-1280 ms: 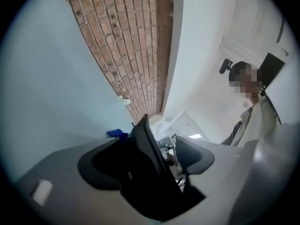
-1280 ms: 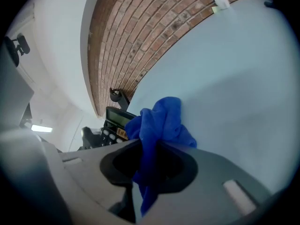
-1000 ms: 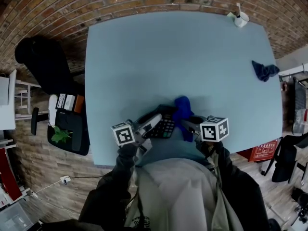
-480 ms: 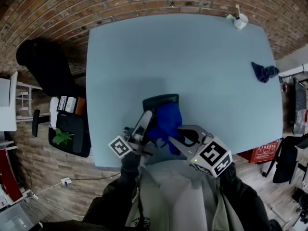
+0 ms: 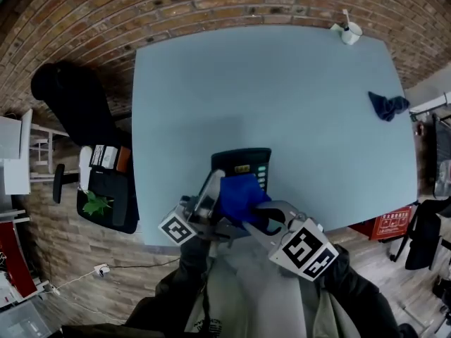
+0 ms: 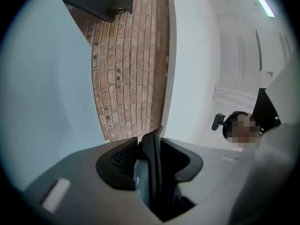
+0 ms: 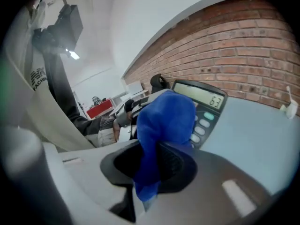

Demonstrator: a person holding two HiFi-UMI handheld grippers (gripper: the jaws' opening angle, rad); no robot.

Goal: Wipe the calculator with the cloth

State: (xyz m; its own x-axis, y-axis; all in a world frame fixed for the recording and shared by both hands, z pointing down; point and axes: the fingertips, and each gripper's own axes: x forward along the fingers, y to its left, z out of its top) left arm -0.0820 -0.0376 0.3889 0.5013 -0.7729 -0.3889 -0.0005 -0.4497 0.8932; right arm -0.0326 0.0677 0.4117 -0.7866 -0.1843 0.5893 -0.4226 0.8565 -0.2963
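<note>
Since it lay flat, the calculator [image 5: 243, 162] has risen — cloth [image 5: 239, 197] too.

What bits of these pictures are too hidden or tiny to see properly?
- Head view: the blue cloth covers most keys of the calculator.
- Left gripper view: the calculator shows edge-on, so its face is hidden.
- Head view: what stands in the white cup at the far corner is too small to tell.

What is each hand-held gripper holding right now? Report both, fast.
Left hand-held gripper: closed on the calculator, gripping its edge.
Right hand-held gripper: closed on the blue cloth.
</note>
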